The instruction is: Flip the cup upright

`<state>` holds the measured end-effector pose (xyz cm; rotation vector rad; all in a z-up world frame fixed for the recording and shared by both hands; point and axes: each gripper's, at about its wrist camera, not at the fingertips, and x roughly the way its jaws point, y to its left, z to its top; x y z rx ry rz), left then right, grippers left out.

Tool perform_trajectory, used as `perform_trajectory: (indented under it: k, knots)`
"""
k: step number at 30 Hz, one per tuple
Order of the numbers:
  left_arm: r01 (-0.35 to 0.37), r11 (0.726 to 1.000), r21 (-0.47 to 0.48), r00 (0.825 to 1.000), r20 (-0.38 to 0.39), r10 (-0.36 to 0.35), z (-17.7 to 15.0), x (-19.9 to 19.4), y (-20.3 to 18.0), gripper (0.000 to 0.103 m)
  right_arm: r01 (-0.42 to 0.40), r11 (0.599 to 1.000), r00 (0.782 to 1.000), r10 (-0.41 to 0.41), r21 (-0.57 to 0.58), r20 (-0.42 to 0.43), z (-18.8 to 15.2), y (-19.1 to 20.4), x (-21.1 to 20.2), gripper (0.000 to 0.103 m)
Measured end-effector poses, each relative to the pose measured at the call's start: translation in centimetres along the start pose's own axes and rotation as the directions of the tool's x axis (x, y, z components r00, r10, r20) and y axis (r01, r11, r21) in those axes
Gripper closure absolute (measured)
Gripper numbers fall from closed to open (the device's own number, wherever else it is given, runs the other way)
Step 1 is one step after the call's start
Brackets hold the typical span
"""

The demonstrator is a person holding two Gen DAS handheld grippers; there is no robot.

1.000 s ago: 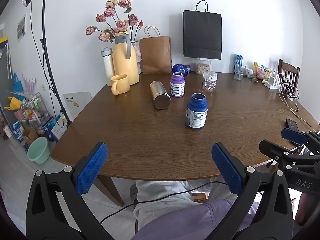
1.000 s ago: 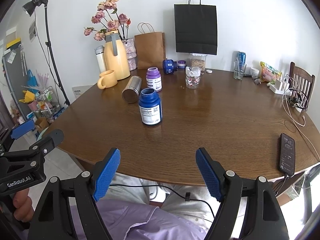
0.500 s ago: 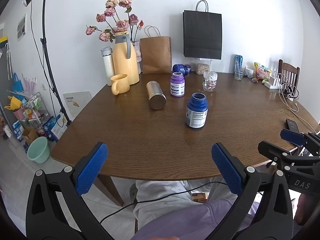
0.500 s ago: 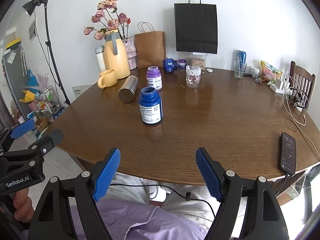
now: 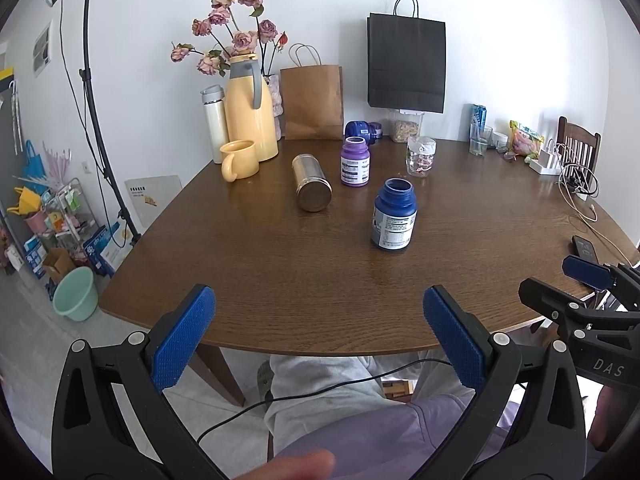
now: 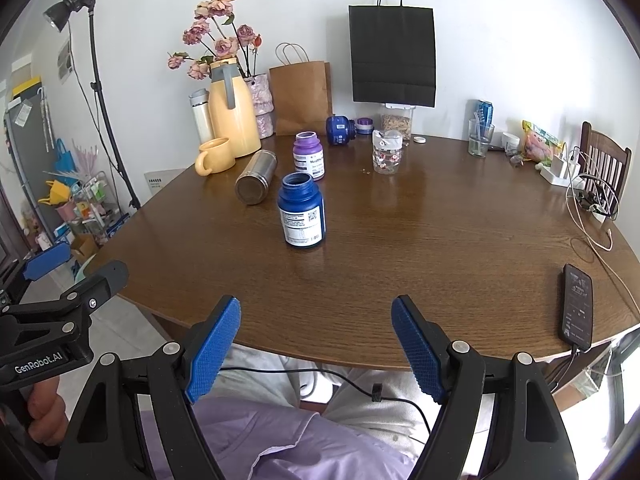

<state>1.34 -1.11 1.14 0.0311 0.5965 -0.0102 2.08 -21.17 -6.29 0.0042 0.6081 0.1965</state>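
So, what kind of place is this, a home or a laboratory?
Probably a home dining room: a round brown wooden table, a yellow thermos jug beside dried pink roses, a wooden chair.

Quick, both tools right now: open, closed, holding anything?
Left tool: open, holding nothing.
Right tool: open, holding nothing.

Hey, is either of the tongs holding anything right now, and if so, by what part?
Nothing is held. The left tongs and right tongs are both open and empty at the near table edge; the steel cup lies on its side, untouched.
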Motion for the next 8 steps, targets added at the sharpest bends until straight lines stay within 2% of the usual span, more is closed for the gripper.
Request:
perform_trajectory:
  k: [8]
  knots:
    - [0.001,1.000,0.000,1.000,-0.004,-0.001,-0.01,0.18,-0.01,0.000,0.002,1.000,1.000,-0.002,0.003,-0.001,0.15,-0.13,0.08,0.022]
